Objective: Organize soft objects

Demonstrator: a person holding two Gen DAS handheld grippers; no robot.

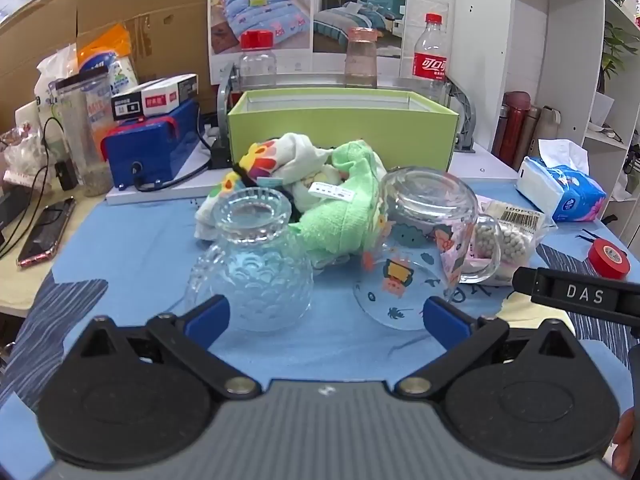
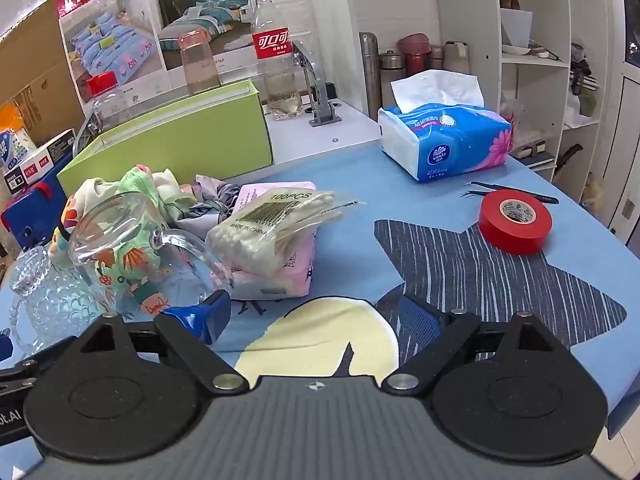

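Note:
A heap of soft cloths lies mid-table in front of an open green box [image 1: 340, 128] [image 2: 180, 140]: a green towel [image 1: 344, 216] and a white floral cloth [image 1: 276, 160], seen again in the right wrist view as the cloth pile [image 2: 136, 188]. A pink pack [image 2: 276, 276] under a bag of cotton swabs [image 2: 264, 228] [image 1: 508, 236] sits to the right of the heap. My left gripper [image 1: 326, 312] is open, just short of two upturned glasses. My right gripper [image 2: 320, 312] is open over the blue mat, with nothing between its fingers.
An upturned textured glass [image 1: 256, 264] and a printed glass mug [image 1: 424, 240] stand before the cloths. A tissue pack [image 2: 444, 140], red tape roll [image 2: 514, 220] and tweezers [image 2: 512, 190] lie at the right. Bottles [image 1: 430, 60] stand behind the box; a blue device [image 1: 152, 144] and phone [image 1: 46, 232] sit left.

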